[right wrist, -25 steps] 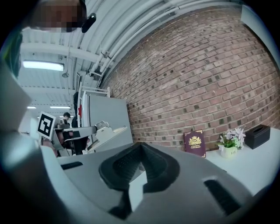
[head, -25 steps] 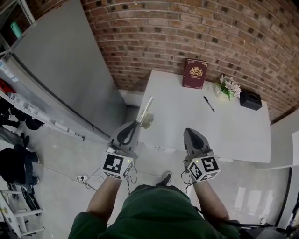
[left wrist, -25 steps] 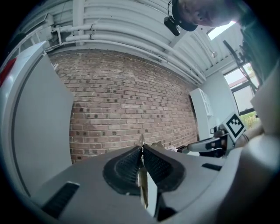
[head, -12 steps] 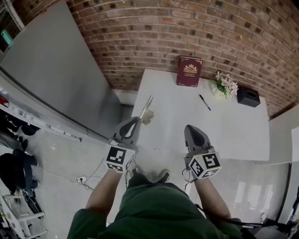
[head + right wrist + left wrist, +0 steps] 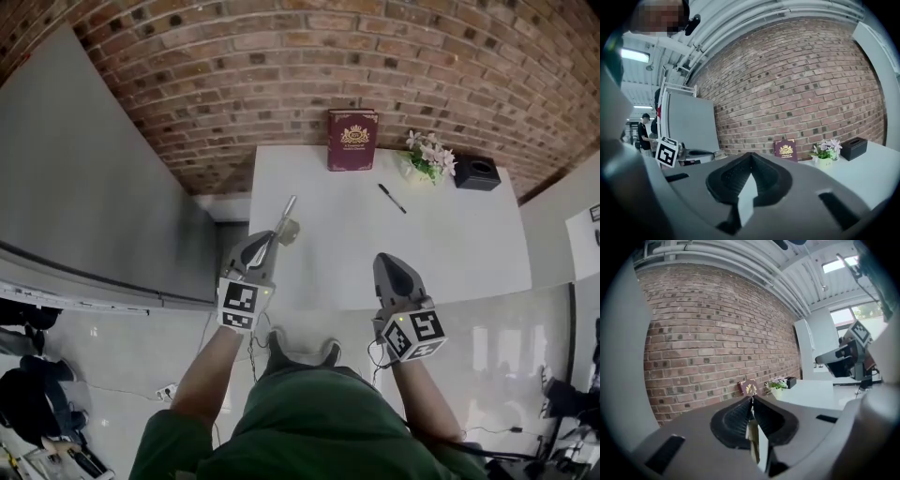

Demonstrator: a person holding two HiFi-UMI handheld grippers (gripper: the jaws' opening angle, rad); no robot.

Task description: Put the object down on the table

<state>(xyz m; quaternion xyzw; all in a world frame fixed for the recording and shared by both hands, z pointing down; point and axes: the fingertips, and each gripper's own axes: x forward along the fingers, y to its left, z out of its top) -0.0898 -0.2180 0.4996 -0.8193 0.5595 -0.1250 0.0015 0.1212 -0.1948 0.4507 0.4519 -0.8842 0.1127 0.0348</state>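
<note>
The left hand-held gripper [image 5: 269, 244] had its jaws pressed together on the near end of the object [image 5: 286, 214], a thin, flat, pale strip with a small beige piece partway along it. The strip stuck out forward over the left side of the white surface [image 5: 450, 234]. Whether its far end touched the surface could not be told. In the left gripper view, the object [image 5: 754, 439] stood edge-on in the narrow slit between the ribbed pads.

The right hand-held gripper [image 5: 385, 259] was closed and empty, near the surface's front edge.

The strip looked stiff and light, and it held straight with no visible sag. It also looked smooth enough to pivot or slip in a grip at one end. A flat release, low over bare surface, seemed safest, well apart from the pen [image 5: 392, 198], book [image 5: 352, 140] and flowers [image 5: 427, 157].
</note>
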